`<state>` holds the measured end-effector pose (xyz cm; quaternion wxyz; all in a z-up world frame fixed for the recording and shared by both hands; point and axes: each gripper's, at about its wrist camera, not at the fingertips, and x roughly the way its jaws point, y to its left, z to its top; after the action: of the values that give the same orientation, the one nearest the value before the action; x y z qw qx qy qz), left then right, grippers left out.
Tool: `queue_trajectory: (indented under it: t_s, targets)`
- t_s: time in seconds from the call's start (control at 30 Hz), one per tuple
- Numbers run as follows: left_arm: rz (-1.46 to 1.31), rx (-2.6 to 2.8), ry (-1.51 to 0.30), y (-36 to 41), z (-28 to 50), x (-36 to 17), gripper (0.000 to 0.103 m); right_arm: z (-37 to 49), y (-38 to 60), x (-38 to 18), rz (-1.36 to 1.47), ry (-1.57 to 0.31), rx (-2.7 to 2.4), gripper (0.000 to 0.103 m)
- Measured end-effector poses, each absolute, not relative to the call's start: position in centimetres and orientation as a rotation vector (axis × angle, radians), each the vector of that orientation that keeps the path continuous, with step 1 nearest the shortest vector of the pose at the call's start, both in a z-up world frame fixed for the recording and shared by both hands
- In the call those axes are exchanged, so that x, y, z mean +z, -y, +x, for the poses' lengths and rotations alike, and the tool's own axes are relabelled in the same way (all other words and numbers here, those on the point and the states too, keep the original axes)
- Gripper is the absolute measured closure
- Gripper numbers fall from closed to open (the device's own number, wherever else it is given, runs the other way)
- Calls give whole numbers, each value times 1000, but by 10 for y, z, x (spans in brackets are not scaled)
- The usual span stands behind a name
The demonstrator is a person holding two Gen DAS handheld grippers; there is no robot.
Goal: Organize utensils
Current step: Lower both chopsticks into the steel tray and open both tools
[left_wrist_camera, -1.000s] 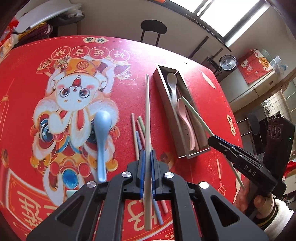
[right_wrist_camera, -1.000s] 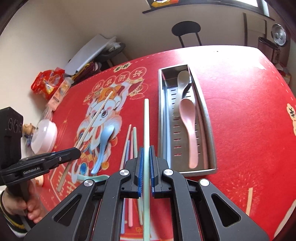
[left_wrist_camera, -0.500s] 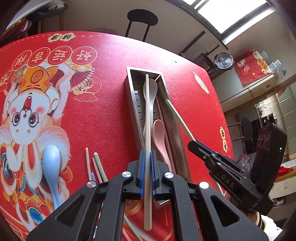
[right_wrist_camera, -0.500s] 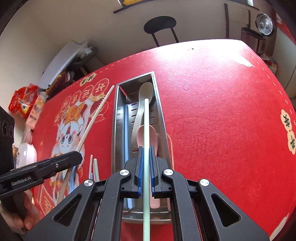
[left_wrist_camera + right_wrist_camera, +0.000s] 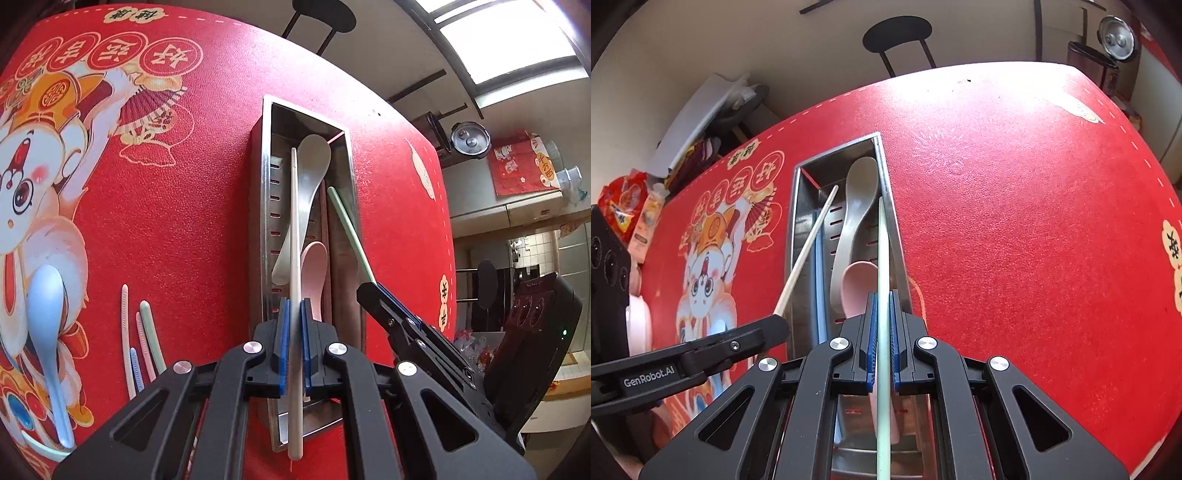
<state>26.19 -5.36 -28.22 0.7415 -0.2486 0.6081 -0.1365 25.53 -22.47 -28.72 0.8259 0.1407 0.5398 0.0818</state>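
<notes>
A steel utensil tray [image 5: 260, 206] [image 5: 792, 229] lies on the red table mat, holding a grey spoon [image 5: 312, 166] [image 5: 858, 192], a pink spoon [image 5: 316, 269] [image 5: 855, 284] and a blue chopstick [image 5: 820, 280]. My left gripper [image 5: 293, 314] is shut on a beige chopstick [image 5: 294, 229] [image 5: 809, 247], held lengthwise over the tray. My right gripper [image 5: 882, 306] [image 5: 373, 291] is shut on a pale green chopstick [image 5: 882, 258] [image 5: 349, 232], also over the tray along its right side. Both chopsticks point toward the tray's far end.
Several loose chopsticks [image 5: 142, 332] and a light blue spoon [image 5: 46, 314] lie on the mat left of the tray. A black chair [image 5: 897, 35] stands beyond the far table edge. Snack packets [image 5: 624, 206] sit at the left edge.
Both grippers moved forward and down over the tray with their chopsticks; the tray now looms larger and the chopstick tips lie within its outline.
</notes>
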Motion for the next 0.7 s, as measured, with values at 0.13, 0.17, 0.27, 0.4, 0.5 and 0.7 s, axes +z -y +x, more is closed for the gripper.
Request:
queue_trajectory:
  t_s: [0.13, 0.17, 0.27, 0.4, 0.5, 0.7]
  targets:
    - [-556, -291, -1340, 56, 266, -286, 97, 258, 221, -293, 307, -1165, 168, 97]
    - [-558, -298, -1337, 56, 268, -286, 97, 259, 220, -294, 300, -1169, 167, 97]
    - [-548, -318, -1319, 55, 274, -280, 94, 260, 220, -293, 289, -1172, 167, 96]
    - [-514, -316, -1275, 51, 279, -265, 79, 258, 225, -289, 313, -1171, 188, 95]
    - [-492, -324, -1240, 46, 276, -251, 59, 252, 226, -279, 312, -1154, 191, 95]
    - [-359, -279, -1161, 28, 261, -220, 7, 230, 225, -259, 284, -1123, 196, 90]
